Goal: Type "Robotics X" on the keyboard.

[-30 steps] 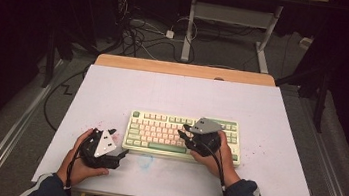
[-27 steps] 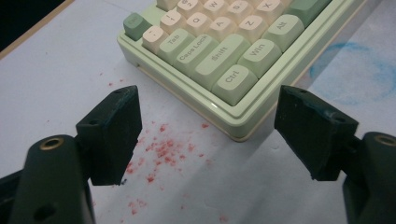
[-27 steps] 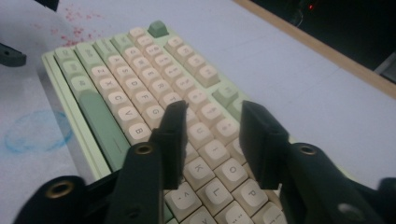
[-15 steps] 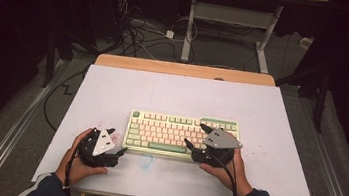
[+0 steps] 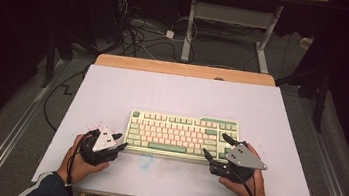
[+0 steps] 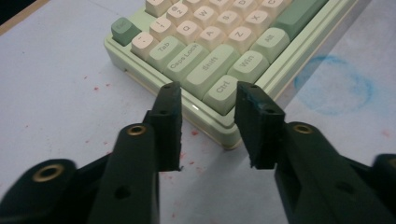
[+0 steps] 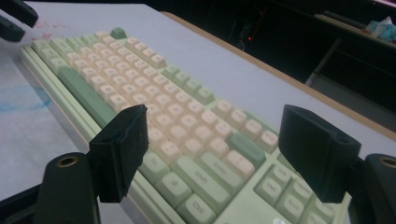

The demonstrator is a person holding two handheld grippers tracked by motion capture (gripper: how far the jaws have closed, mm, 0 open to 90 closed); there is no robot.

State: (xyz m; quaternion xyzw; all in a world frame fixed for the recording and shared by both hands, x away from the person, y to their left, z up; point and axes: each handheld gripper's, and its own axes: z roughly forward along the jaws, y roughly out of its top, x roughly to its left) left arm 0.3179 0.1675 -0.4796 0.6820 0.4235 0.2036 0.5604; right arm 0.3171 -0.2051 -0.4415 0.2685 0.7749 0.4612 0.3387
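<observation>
**Both tools at the keyboard corners, nothing gripped**

Keyboard (image 5: 181, 135) sits flat on the white desk (image 5: 113, 90), toward my side, long edge parallel to the desk front.

Left tool (image 5: 119, 141): at the keyboard's near-left corner. In the left gripper view the jaws straddle that corner (image 6: 224, 135), Ctrl key (image 6: 223, 87) just ahead of the gap. Jaws have just been closing and now stand narrow, but I still see desk between the pads and the case. No contact that I can confirm, so not gripping.

Right tool (image 5: 217, 147): at the keyboard's right end, pointing inward across it. Jaws have just been opening and now stand wide. In the right gripper view they frame the right-hand keys (image 7: 210, 140), pads clear of the case.

Other marks: a faint blue ring (image 5: 145, 161) on the desk just in front of the space bar, red specks (image 6: 95, 87) near the left corner.
</observation>
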